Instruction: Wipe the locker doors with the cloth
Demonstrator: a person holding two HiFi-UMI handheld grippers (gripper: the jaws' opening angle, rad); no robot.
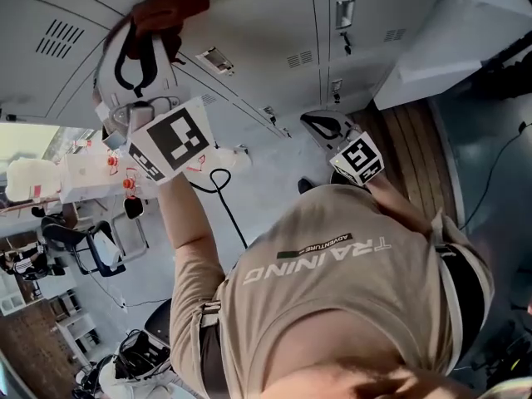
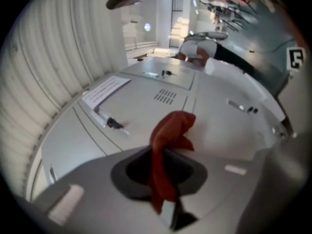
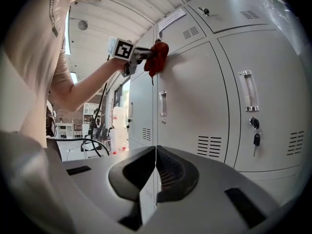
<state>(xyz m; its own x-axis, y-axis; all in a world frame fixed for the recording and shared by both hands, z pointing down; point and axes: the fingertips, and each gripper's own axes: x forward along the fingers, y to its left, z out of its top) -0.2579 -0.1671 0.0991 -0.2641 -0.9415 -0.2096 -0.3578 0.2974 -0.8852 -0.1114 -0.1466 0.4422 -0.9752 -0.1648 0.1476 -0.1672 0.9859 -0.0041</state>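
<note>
My left gripper [image 2: 158, 152] is shut on a red cloth [image 2: 168, 145], whose bunched end lies against a grey locker door [image 2: 146, 111] high up. In the head view the cloth [image 1: 166, 11] is at the top left, past the left gripper [image 1: 137, 56] on a raised arm. The right gripper view shows that cloth [image 3: 157, 57] pressed near the top edge of a tall locker door [image 3: 200, 96]. My right gripper [image 3: 156, 152] is shut with nothing between its jaws. It hangs low [image 1: 328, 127], apart from the lockers.
The locker doors carry recessed handles [image 3: 247, 91], keys in locks [image 3: 254, 130] and vent slots. A paper label [image 2: 103, 91] is stuck on an upper door. A black cable [image 1: 220, 189] lies on the floor, with office chairs [image 1: 79, 248] further left.
</note>
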